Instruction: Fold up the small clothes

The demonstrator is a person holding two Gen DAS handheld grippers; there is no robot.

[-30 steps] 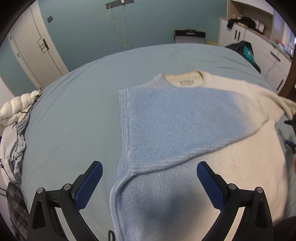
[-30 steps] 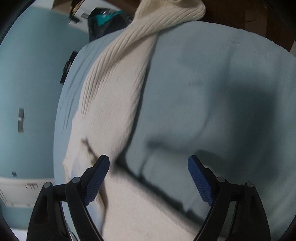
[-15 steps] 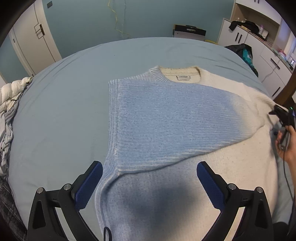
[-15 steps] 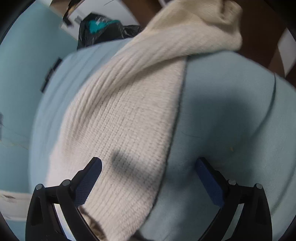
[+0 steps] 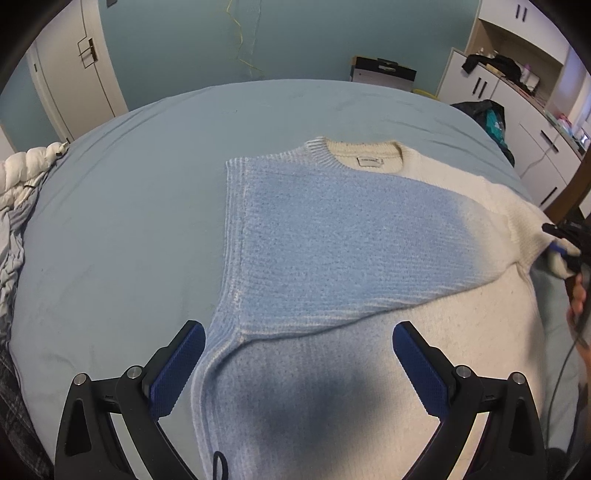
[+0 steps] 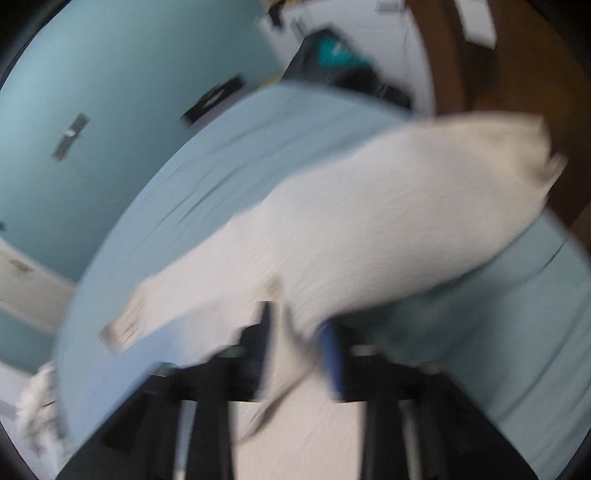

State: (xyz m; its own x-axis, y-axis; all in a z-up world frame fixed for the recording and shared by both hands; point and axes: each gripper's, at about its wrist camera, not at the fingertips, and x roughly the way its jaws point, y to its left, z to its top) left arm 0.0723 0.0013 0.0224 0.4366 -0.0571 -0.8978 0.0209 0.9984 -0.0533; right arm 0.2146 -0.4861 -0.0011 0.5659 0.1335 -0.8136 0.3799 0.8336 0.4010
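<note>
The right gripper (image 6: pixel 299 347) has just closed onto the sweater's cream sleeve (image 6: pixel 369 229), readying its fold inward, while the left gripper (image 5: pixel 295 369) hangs released.

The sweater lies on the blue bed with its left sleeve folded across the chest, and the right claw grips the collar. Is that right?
Not quite. The right claw grips the cream sleeve, not the collar, which lies untouched in the left wrist view. The sweater and the bed are as stated.

It was a home bedroom: a wide bed under a pale blue fitted sheet (image 5: pixel 122 229) filled the room, backed by a teal painted wall (image 5: pixel 295 33), a cream panelled door (image 5: pixel 70 70), white fitted cabinets with black handles (image 5: pixel 476 83) and a rumpled white duvet (image 5: pixel 22 173).
</note>
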